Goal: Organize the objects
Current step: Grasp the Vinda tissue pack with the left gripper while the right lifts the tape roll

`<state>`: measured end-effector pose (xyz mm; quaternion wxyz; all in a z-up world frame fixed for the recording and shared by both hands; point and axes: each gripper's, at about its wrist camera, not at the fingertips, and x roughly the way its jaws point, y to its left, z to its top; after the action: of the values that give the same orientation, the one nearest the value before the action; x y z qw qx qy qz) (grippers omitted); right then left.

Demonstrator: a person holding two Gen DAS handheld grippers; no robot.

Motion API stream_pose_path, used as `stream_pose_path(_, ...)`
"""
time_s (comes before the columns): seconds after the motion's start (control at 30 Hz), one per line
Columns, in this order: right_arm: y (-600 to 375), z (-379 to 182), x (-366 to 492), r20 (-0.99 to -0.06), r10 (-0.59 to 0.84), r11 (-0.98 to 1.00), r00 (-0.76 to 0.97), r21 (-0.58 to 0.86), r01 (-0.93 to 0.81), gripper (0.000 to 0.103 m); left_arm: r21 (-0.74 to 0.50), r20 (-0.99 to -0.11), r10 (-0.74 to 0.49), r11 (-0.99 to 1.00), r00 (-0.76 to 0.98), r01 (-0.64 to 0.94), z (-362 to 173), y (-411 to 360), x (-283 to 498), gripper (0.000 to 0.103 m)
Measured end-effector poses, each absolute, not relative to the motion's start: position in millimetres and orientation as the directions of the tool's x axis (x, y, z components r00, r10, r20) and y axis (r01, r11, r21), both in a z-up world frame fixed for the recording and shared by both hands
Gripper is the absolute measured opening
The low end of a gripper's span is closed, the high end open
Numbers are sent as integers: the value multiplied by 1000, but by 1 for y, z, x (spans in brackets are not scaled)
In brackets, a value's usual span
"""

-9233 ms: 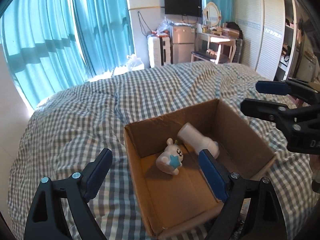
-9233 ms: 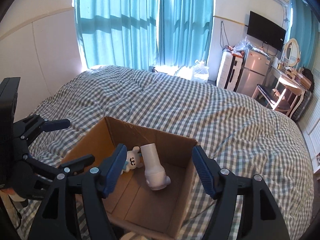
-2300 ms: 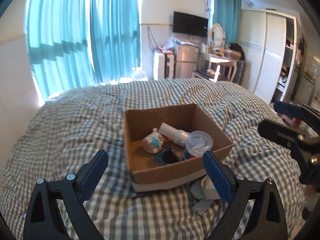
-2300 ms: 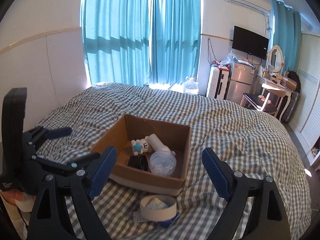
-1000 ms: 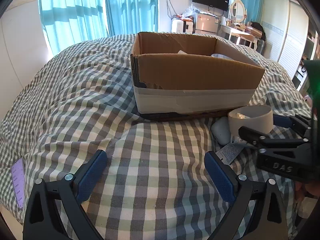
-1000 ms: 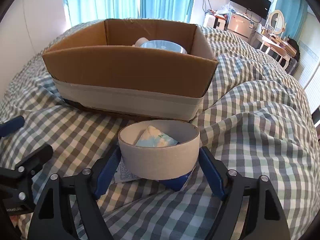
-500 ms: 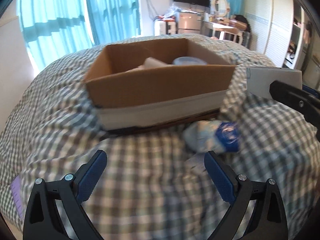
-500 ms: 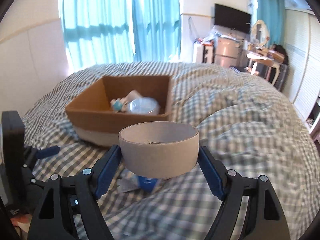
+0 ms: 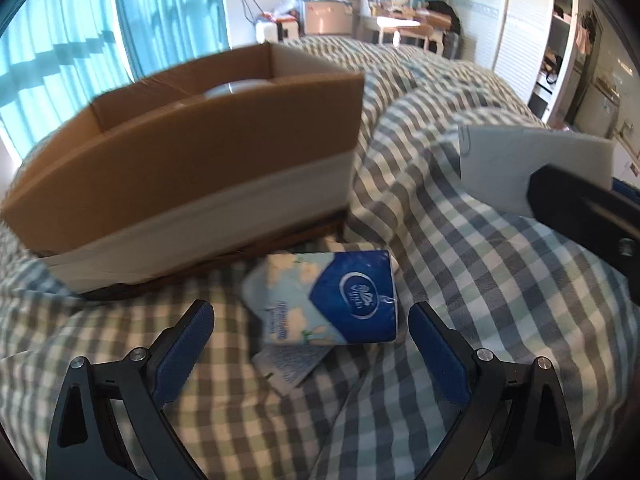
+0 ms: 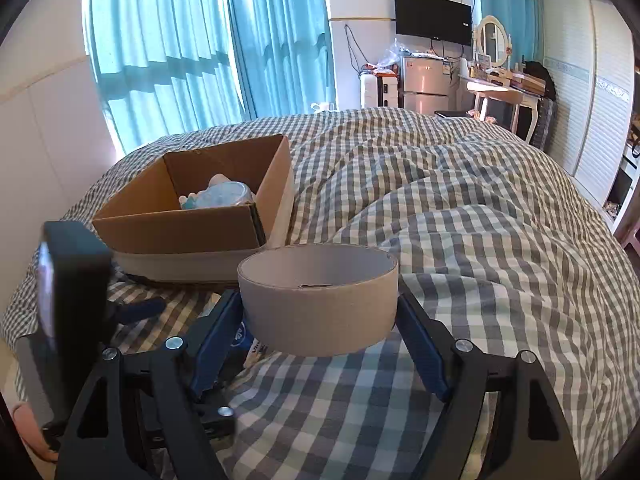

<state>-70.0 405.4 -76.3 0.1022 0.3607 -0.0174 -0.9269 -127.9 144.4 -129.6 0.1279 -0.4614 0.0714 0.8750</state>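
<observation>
Tissue pack lies between the spread left claw pads.

Cardboard box just beyond tissue pack.

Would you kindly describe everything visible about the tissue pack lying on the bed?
The tissue pack is a soft plastic packet, pale blue with white flowers and a dark blue panel bearing an oval logo. It lies flat on the checked bedspread, just in front of the cardboard box, partly over a printed paper slip. The open left gripper hovers around it, not gripping.
</observation>
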Motion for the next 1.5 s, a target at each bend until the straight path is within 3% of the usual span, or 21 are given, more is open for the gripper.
stream_pose_path(0.2,403,-84,-74,-681,-204,-978,-703,109,178,78,-18,-848,174,-954,-501,-300,-143,147,-142,97)
stream_pose_path(0.27,401,-88,-75,-688,-206,-977,-696,108,182,78,-30,-852,190,-948,-488,-317,-146,145,-143,79)
stream_pose_path(0.3,400,-89,-76,-691,-204,-977,-693,106,183,78,-38,-855,199,-946,-480,-323,-147,144,-143,75)
stream_pose_path(0.7,383,-82,-69,-679,-140,-984,-720,16,177,78,-51,-845,183,-963,-503,-264,-118,103,-119,75)
stream_pose_path(1.1,343,-44,-48,-625,-148,-967,-766,-71,244,78,-16,-758,144,-979,-637,-202,-57,72,-100,75)
stream_pose_path(1.5,315,-3,-68,-587,-234,-942,-775,-60,330,78,20,-656,123,-984,-745,-180,10,34,-112,75)
